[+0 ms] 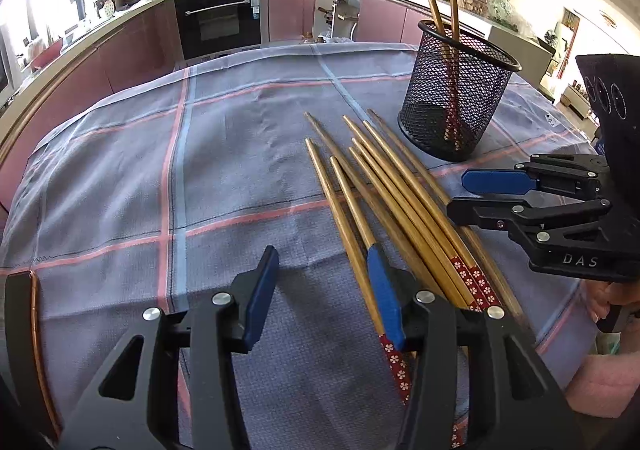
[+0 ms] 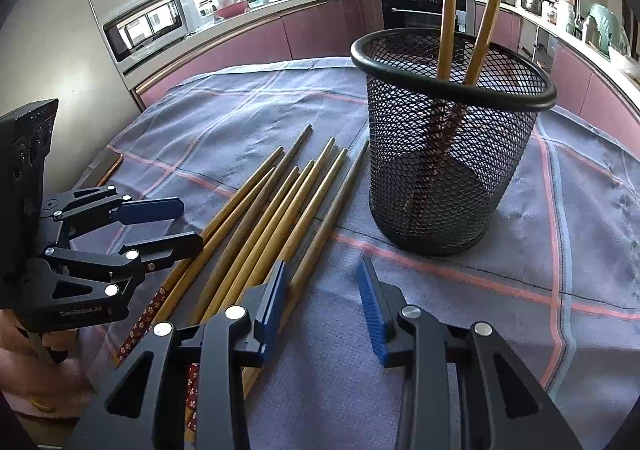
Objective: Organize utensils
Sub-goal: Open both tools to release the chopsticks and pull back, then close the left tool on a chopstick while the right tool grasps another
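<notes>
My left claw (image 1: 326,298) is wide open w/ nothing in it. It hangs low over the cloth (image 1: 224,153), at the near end of the chopsticks (image 1: 384,193). Its right pad lies over one stick, near the red flower end. Its left pad is over bare cloth.

My right claw (image 2: 326,310) is wide open too, nothing in it. Its left pad sits by the sticks, over the near part of the pile. Its right pad is over bare cloth. Between the pads I see just cloth & the edge of one stick.

The sticks lie flat in a loose bunch, thin tips pointing away from me, red flower ends near me. They cross & touch each other.

The black mesh cup (image 2: 452,153) stands upright on the cloth, just beside the far tips of the pile, to the right. 2 sticks (image 2: 466,9) stand in it, red ends down, leaning apart at the top.

The 2 claws are near each other, not touching.
</notes>
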`<action>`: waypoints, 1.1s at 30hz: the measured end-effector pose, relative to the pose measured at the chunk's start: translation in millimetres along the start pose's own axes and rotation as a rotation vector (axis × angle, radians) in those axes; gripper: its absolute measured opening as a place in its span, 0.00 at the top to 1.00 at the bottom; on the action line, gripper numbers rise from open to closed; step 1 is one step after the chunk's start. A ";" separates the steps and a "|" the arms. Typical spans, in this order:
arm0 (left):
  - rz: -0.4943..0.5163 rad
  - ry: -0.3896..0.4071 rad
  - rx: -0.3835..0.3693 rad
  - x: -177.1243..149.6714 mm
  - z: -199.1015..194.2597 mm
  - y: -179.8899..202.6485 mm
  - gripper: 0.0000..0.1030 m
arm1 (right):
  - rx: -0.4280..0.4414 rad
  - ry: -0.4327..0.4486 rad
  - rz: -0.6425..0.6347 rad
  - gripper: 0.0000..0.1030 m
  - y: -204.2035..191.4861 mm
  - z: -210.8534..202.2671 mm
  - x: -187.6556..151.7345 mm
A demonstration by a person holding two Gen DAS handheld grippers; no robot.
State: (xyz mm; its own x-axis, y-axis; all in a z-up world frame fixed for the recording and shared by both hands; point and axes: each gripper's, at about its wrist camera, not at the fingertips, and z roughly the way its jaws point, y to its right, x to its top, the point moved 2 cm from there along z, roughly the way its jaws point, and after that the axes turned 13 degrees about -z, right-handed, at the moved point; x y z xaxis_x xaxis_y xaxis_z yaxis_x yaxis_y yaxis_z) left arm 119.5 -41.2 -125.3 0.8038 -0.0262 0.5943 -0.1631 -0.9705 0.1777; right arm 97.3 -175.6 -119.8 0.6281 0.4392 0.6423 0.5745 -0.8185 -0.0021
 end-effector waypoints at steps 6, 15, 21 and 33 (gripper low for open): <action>0.005 -0.007 0.015 0.8 2.7 -0.7 0.62 | -0.018 -0.022 -0.009 0.66 4.3 0.6 -0.1; -0.020 -0.010 0.022 11.7 13.3 1.2 0.71 | -0.054 -0.009 -0.004 0.74 3.5 12.3 10.0; -0.058 -0.009 0.011 15.8 16.7 -0.2 0.83 | -0.012 0.009 0.068 0.91 16.9 11.3 7.7; -0.107 0.006 -0.035 13.9 6.7 -3.0 0.92 | 0.037 0.051 0.117 0.94 23.6 -2.9 -1.0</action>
State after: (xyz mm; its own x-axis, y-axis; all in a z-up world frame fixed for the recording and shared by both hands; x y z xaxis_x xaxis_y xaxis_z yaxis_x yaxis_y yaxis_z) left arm 135.0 -40.2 -122.7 0.8142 0.0788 0.5753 -0.0963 -0.9587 0.2676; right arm 108.7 -196.4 -118.3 0.6648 0.3218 0.6742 0.5185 -0.8484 -0.1063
